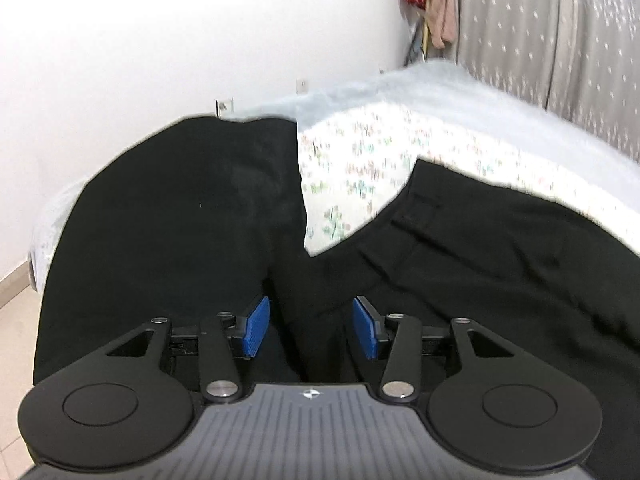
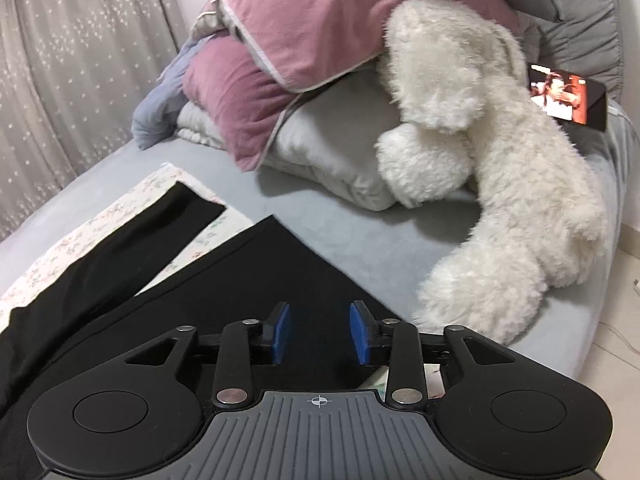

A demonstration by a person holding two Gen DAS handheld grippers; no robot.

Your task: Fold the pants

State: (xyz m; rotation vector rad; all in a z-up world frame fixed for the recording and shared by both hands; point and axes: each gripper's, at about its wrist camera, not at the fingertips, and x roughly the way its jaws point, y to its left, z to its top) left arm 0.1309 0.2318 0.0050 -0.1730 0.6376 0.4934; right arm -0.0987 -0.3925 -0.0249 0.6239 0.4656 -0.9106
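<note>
Black pants (image 1: 160, 220) lie spread on a floral cloth (image 1: 352, 176) on the bed, with a V of cloth showing between two dark parts. My left gripper (image 1: 312, 326) hovers low over the pants where these parts meet; its blue pads (image 1: 258, 326) stand apart and press on nothing. In the right wrist view one pants leg (image 2: 280, 280) runs to a straight hem near the bed's grey sheet (image 2: 300, 208), and the other leg (image 2: 140, 248) lies further left. My right gripper (image 2: 320, 334) is open just above the nearer leg, close to its right edge.
A large white plush toy (image 2: 500, 180) and pink and grey pillows (image 2: 312, 28) fill the bed's far end. A lit screen (image 2: 568, 96) leans behind the toy. Grey curtains (image 1: 540, 32) hang at the far side. Floor tiles (image 1: 16, 320) show past the bed's left edge.
</note>
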